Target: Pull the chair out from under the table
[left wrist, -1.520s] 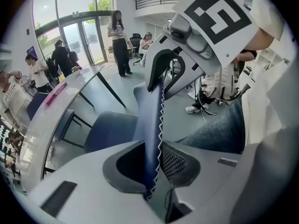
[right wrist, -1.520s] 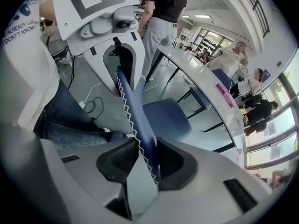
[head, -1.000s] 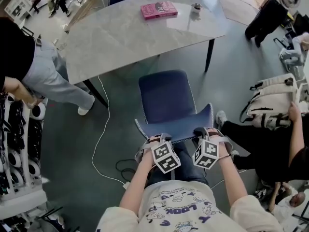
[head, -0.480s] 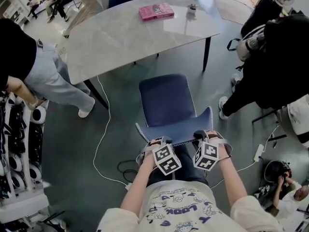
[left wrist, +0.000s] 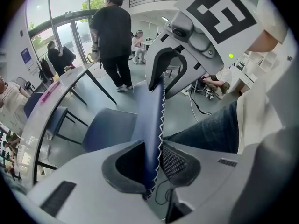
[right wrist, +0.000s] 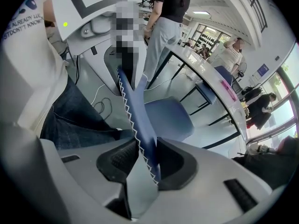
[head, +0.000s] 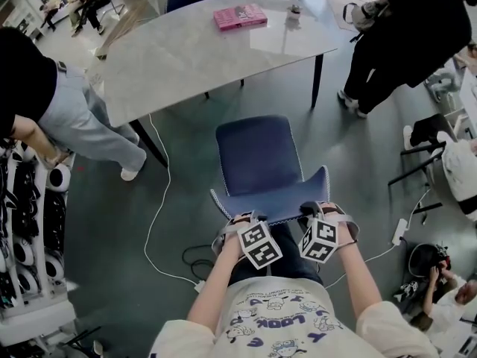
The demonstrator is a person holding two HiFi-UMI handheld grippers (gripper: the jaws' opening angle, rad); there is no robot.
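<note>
chair [head: 258, 157], dark blue, stands on the floor between the grey table [head: 186, 58] and the person, its seat already clear of the table edge. left gripper [head: 240, 216] and right gripper [head: 311, 209] each have jaws narrowly apart, clamped on the stitched top edge of the backrest [head: 272, 196], 1 near each corner. to finish well, draw both hands back evenly so the chair slides straight, minding the white cable [head: 160, 200] beside it.
</note>
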